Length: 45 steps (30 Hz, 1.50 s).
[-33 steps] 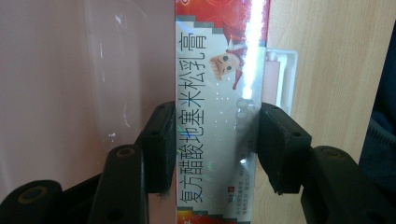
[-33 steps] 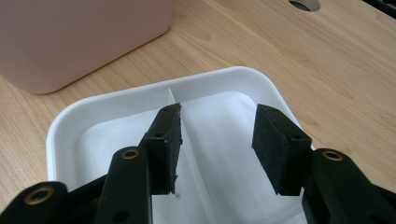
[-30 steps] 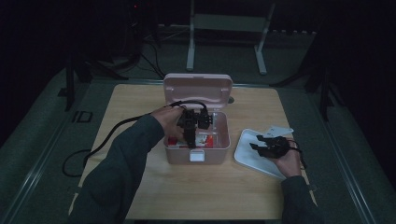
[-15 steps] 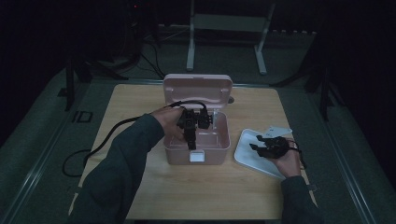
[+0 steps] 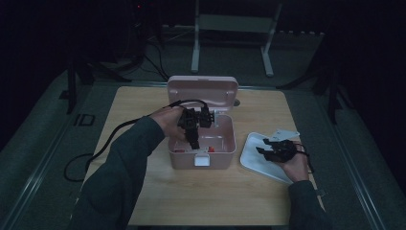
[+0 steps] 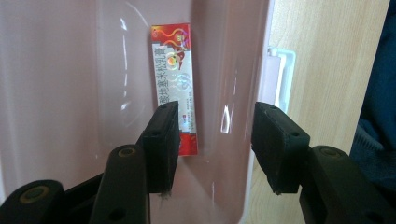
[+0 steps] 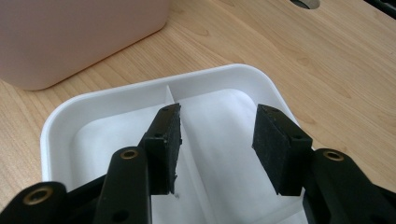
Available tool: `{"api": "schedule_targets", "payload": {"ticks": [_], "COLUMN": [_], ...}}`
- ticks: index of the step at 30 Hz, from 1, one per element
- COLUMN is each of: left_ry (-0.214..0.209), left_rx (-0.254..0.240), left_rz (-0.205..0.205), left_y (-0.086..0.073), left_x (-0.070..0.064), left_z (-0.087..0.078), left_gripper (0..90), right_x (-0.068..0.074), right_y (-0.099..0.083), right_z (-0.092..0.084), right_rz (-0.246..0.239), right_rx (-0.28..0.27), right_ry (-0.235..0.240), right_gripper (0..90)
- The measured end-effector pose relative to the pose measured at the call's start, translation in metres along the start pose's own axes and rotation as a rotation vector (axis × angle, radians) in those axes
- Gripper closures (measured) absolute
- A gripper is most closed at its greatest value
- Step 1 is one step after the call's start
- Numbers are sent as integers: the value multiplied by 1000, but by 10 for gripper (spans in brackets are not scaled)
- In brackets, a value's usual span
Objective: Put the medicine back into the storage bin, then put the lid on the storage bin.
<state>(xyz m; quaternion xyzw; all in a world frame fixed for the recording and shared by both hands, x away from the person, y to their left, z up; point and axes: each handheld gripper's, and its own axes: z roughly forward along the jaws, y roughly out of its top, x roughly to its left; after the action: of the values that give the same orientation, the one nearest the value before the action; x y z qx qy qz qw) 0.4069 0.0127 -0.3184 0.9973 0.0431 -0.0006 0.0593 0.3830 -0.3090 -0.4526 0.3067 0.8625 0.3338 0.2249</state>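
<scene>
The left tool point(image 5: 194, 139) is hanging inside the open pink box point(image 5: 225, 148), pointing down at a red-and-white carton point(image 6: 175, 84) that is lying flat on the box floor. Its jaws are standing spread, having just been closing a little, with nothing between them: in the left gripper view the carton is lying under and beyond the left pad point(image 6: 163, 140), not between the pads. The tool is probably placed this way to line up a pick, but it looks offset, since the gap is sitting over bare floor beside the carton, close to the box wall. The carton is lying near that wall, which is leaving little room for the other pad.

The right tool point(image 5: 274, 147) is resting over the white tray point(image 5: 249, 163) on the worktop point(image 5: 143, 105), jaws spread and empty, likely waiting where the carton is to be set down. The tray is divided by a low rib point(image 7: 184, 135) and seems to be lined with white paper.

The carton's near end is being covered by the left pad, and its print is too small to read. From the high view the box contents are dim; something red point(image 5: 207, 149) is showing by the front wall, but whether other items are lying there is hard to tell. The lid point(image 5: 202, 88) is standing open at the back.
</scene>
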Motion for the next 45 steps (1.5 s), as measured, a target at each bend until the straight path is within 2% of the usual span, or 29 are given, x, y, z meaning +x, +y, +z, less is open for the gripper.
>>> {"api": "schedule_targets", "payload": {"ticks": [7, 10, 18, 21, 23, 25, 29, 31, 32, 36, 40, 42, 44, 45], "left_ry": [30, 46, 80, 99, 93, 105, 150, 153, 175, 217, 239, 278, 325, 332], "left_rx": [-36, -56, -86, -105, -123, -135, -182, -198, -207, -242, -332, -355, -404, -415], "left_rz": [-6, -25, -44, -53, -61, -80, -117, -134, -143, -176, -217, -220, -226, -230], "left_y": [-11, -18, -27, -30, -34, -40, -53, -57, -61, -68, -79, -85, -91, -93], "left_x": [-1, -1, 0, -2, -1, 1, 4, 5, 5, 8, 11, 10, 7, 6], "left_z": [-11, -15, -27, -29, -30, -29, -29, -29, -30, -33, -36, -35, -36, -37], "left_gripper": [516, 511, 505, 501, 499, 497, 515, 519, 519, 528, 535, 534, 528, 527], "right_x": [-1, -2, -3, -4, -4, -5, -5, -5, -6, -6, -7, -7, -8, -9], "right_y": [0, 0, 1, 3, 3, 3, 3, 3, 3, 3, 3, 2, 1, 1], "right_z": [-1, -2, -5, -6, -7, -8, -8, -8, -8, -9, -11, -12, -13, -13], "right_rz": [-2, -5, -7, -13, -17, -15, -20, -19, -18, -25, -21, -25, -29, -32], "right_rx": [4, 4, 11, 12, 12, 13, 22, 21, 23, 29, 31, 33, 50, 62], "right_ry": [-2, -3, -6, -8, -9, -9, -9, -10, -9, -13, -16, -16, -14, -13], "right_gripper": [516, 518, 520, 520, 520, 520, 520, 520, 520, 521, 524, 527, 530, 531]}}
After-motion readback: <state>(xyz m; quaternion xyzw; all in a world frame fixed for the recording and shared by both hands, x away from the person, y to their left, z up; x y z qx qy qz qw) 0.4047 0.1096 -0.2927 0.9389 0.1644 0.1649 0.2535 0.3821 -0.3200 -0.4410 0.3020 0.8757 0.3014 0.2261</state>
